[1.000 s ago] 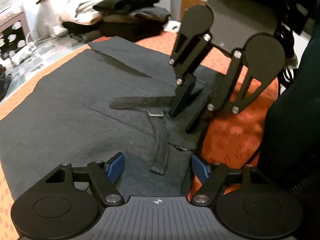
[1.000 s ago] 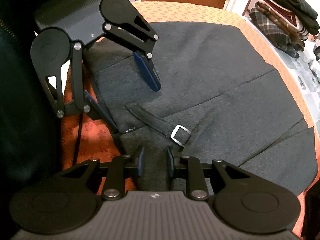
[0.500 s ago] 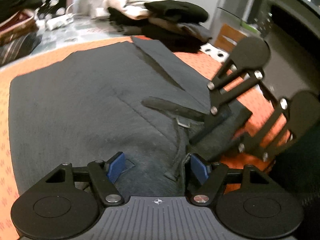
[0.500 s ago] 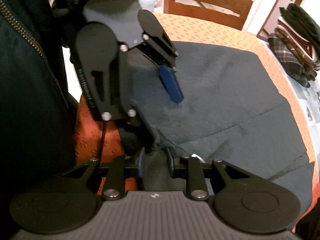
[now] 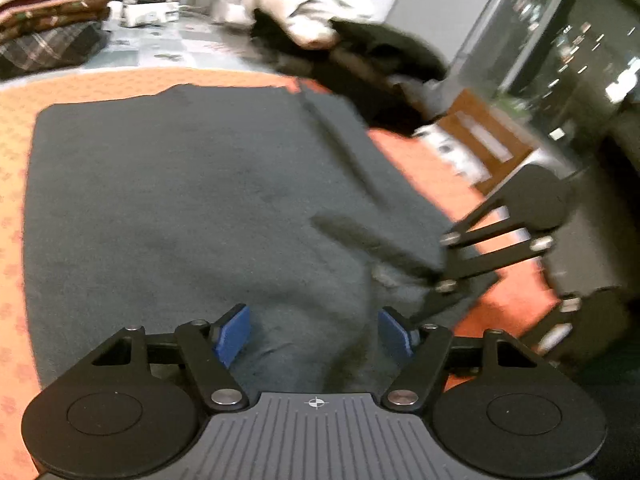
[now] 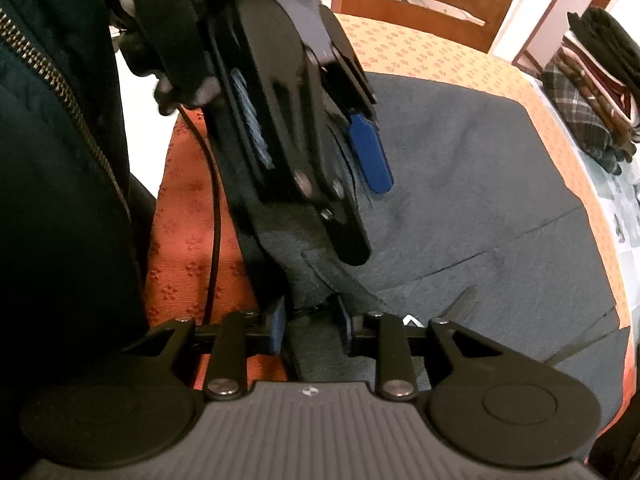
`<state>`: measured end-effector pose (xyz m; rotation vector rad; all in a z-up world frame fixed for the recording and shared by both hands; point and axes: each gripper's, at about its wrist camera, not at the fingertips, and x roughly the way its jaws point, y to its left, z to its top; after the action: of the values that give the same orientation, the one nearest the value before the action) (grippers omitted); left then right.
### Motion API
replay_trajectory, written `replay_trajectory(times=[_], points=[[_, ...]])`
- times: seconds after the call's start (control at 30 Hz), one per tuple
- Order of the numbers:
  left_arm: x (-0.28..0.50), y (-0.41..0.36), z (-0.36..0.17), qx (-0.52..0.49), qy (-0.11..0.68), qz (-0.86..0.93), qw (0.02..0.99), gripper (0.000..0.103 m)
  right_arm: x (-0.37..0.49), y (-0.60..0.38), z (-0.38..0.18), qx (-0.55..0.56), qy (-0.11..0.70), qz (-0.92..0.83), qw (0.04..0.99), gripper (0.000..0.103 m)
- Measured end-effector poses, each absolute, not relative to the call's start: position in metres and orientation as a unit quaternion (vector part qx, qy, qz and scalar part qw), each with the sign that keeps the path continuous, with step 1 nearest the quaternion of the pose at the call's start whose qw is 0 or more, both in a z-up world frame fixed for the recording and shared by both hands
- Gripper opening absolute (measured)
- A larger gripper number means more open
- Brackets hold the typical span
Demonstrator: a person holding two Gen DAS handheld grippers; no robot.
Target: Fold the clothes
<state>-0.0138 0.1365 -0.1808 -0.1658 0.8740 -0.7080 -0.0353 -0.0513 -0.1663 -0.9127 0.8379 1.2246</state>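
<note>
A dark grey garment (image 5: 192,208) lies spread on the orange tablecloth (image 5: 16,152), with its strap (image 5: 360,240) near the right edge. My left gripper (image 5: 315,334) is open low over the garment's near edge, and a hump of fabric rises between its blue pads (image 5: 234,334). In the right wrist view the left gripper (image 6: 366,216) hangs over the garment (image 6: 480,184), held by a gloved hand (image 6: 172,32). My right gripper (image 6: 310,326) is shut on the garment's near edge beside the metal buckle (image 6: 412,321). It shows as the right gripper (image 5: 436,300) at the cloth's right corner.
Stacks of folded clothes (image 5: 360,52) sit at the table's far side, and more clothes (image 6: 592,80) lie at the right. A wooden chair (image 6: 420,4) stands behind the table. A person's dark zipped jacket (image 6: 60,160) and a black cable (image 6: 214,216) are at the near edge.
My left gripper has swung left and dropped onto the garment's near edge, staying open. The right gripper stays shut on the edge, and the fabric there has bunched up.
</note>
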Motion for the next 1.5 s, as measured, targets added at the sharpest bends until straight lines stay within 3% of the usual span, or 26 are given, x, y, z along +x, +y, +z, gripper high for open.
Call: replay_trajectory(times=[0.13,0.33,0.43,0.53,0.6,0.77,0.83,1.0,1.07,1.33,1.5], points=[[-0.026,0.135,-0.174,-0.074,0.409,-0.391,0.822,0.088,-0.033,-0.052,-0.164,-0.389,0.366,0.525,0.663,0.032],[-0.033,0.121,-0.183,-0.011,0.427,-0.397,0.812,0.086,-0.026,-0.060,-0.161,-0.366,0.373,0.506,0.686,0.032],[-0.030,0.117,-0.183,-0.001,0.428,-0.382,0.819,0.075,-0.026,-0.060,-0.161,-0.362,0.376,0.502,0.689,0.032],[-0.016,0.134,-0.188,-0.080,0.442,-0.358,0.819,0.065,-0.029,-0.058,-0.161,-0.364,0.378,0.501,0.688,0.032],[-0.008,0.147,-0.193,-0.134,0.451,-0.340,0.814,0.050,-0.032,-0.057,-0.161,-0.370,0.379,0.499,0.686,0.032],[0.002,0.155,-0.198,-0.167,0.459,-0.324,0.810,0.037,-0.035,-0.052,-0.160,-0.384,0.379,0.491,0.684,0.034],[0.002,0.153,-0.196,-0.166,0.456,-0.339,0.806,0.039,-0.035,-0.050,-0.161,-0.385,0.383,0.489,0.683,0.034],[-0.004,0.148,-0.187,-0.146,0.445,-0.392,0.792,0.068,-0.035,-0.051,-0.161,-0.378,0.386,0.469,0.699,0.035],[-0.009,0.145,-0.183,-0.127,0.443,-0.410,0.787,0.071,-0.035,-0.051,-0.161,-0.375,0.386,0.461,0.706,0.035],[-0.023,0.122,-0.183,-0.001,0.444,-0.410,0.797,0.068,-0.029,-0.051,-0.162,-0.355,0.396,0.446,0.720,0.035],[-0.018,0.125,-0.186,-0.014,0.446,-0.386,0.807,0.045,-0.029,-0.050,-0.162,-0.350,0.402,0.445,0.719,0.035]])
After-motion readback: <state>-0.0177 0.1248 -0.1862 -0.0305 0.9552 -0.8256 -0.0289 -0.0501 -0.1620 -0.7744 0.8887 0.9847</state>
